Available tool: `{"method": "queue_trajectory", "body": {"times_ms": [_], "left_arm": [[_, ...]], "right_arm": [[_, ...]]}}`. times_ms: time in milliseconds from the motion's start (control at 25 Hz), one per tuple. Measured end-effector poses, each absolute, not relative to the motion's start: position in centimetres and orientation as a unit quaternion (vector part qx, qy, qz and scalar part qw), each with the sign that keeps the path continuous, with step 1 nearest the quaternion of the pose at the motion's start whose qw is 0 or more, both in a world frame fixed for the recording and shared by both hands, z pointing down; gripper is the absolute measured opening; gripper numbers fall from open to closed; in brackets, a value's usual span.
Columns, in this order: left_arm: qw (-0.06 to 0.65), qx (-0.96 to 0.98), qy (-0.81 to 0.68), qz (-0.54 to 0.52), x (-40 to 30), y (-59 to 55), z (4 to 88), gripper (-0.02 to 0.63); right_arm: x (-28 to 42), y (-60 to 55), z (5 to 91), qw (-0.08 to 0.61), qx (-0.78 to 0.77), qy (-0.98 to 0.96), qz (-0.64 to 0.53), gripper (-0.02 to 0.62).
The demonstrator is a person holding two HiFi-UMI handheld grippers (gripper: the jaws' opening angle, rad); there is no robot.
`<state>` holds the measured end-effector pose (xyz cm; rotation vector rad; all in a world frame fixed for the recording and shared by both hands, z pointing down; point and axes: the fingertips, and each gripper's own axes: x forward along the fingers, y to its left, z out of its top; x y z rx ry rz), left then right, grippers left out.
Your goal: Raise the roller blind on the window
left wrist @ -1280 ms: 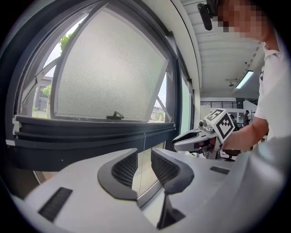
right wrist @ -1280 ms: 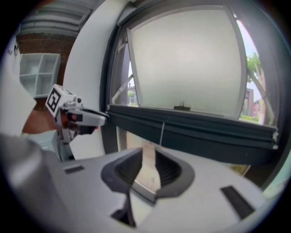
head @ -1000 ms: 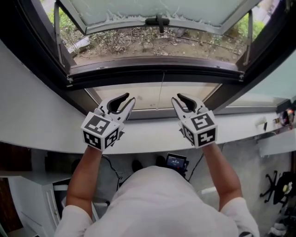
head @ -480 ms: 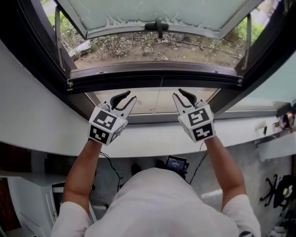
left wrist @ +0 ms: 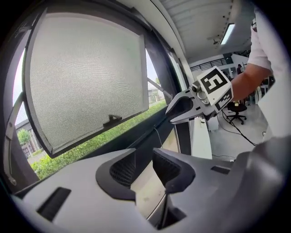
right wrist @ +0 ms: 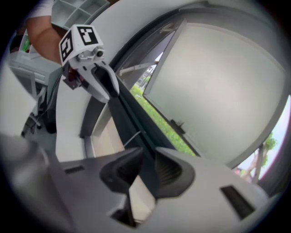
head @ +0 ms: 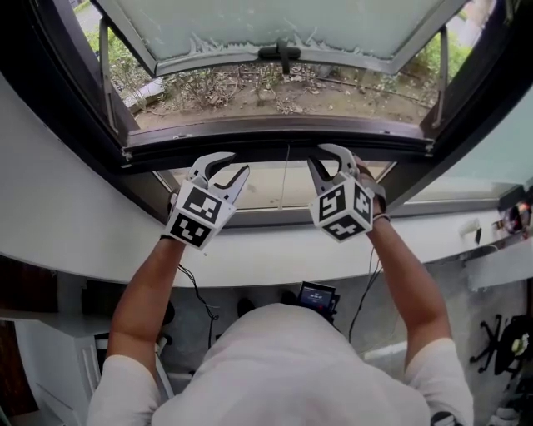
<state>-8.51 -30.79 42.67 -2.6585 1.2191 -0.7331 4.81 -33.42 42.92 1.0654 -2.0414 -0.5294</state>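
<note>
A dark horizontal bar spans the window. A thin cord hangs from its middle over a beige panel. Both grippers are raised just under this bar, one on each side of the cord. My left gripper is open; its jaws have just been opening and nothing sits between them. My right gripper is open too, its upper finger reaching the bar's edge. In the right gripper view the bar lines up with the gap between the jaws; whether they touch it I cannot tell.
Beyond the bar an awning sash of frosted glass with a dark handle stands tilted outward over ground and plants. A white sill runs below the grippers. Dark frame posts flank the opening.
Both grippers have moved up and forward toward the dark bar and rolled at the wrist. The left jaws stand wider apart than before.
</note>
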Motion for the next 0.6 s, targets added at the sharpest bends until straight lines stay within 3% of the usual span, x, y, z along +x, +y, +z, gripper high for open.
{"method": "queue_trajectory", "body": {"times_ms": [600], "left_arm": [[0.183,-0.826,0.372,-0.381,-7.0,-33.3,44.4,0.138]], "right_arm": [[4.9,-35.8,44.5,0.485,0.363,-0.722,-0.334,0.107]]}}
